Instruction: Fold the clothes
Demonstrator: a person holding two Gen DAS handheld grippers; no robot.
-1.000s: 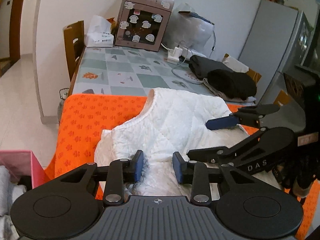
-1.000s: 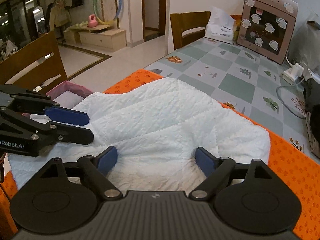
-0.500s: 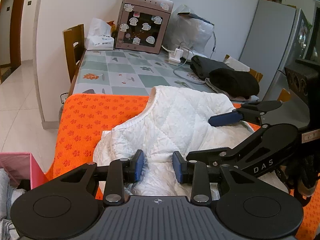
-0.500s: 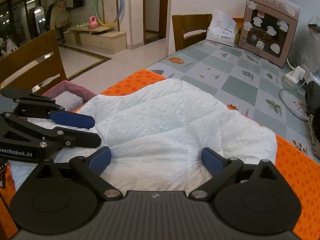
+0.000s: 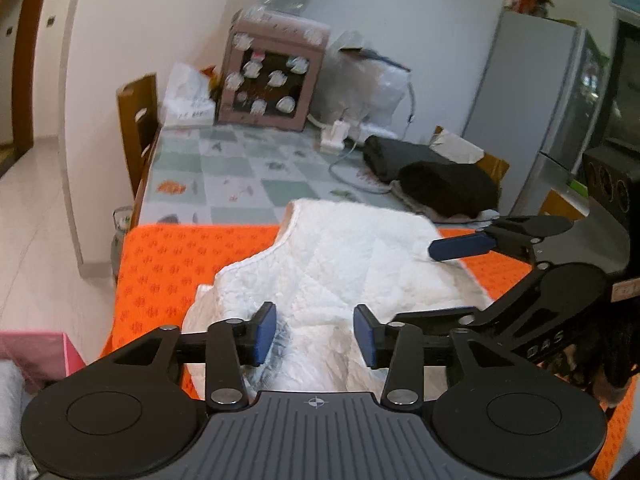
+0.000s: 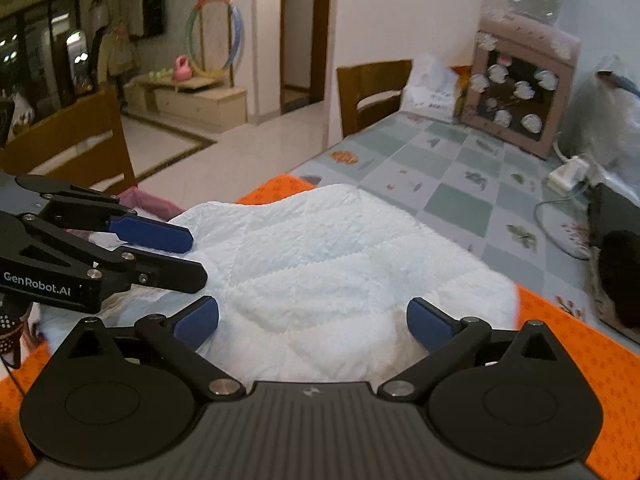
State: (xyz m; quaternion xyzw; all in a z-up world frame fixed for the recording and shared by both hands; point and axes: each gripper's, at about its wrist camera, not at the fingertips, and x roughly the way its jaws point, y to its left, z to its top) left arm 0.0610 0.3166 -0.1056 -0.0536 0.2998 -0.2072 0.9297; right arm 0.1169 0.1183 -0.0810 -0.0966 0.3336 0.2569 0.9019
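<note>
A white quilted garment [image 5: 340, 264] lies rumpled on an orange mat [image 5: 172, 264] at the near end of the table. My left gripper [image 5: 316, 334] hangs over the garment's near edge; its jaws are opening, and a ridge of cloth sits between the pads without being pressed. In the right wrist view the same garment [image 6: 340, 256] spreads out under my right gripper [image 6: 312, 318], which is open wide just above the cloth with nothing gripped. Each gripper shows in the other's view: the right gripper [image 5: 416, 284] at the right, the left gripper [image 6: 196, 260] at the left.
Behind the mat, the checked tablecloth [image 5: 248, 168] carries a pink sticker-covered box [image 5: 276, 80], a power strip [image 5: 334, 136] with cable, and dark folded clothes [image 5: 440, 184]. A wooden chair [image 5: 136, 128] stands at the table's left side, a pink bin [image 5: 36, 356] on the floor.
The left jaws have spread apart and let the pinched cloth go. The right jaws have opened wider. Both grippers have lifted a little off the garment.
</note>
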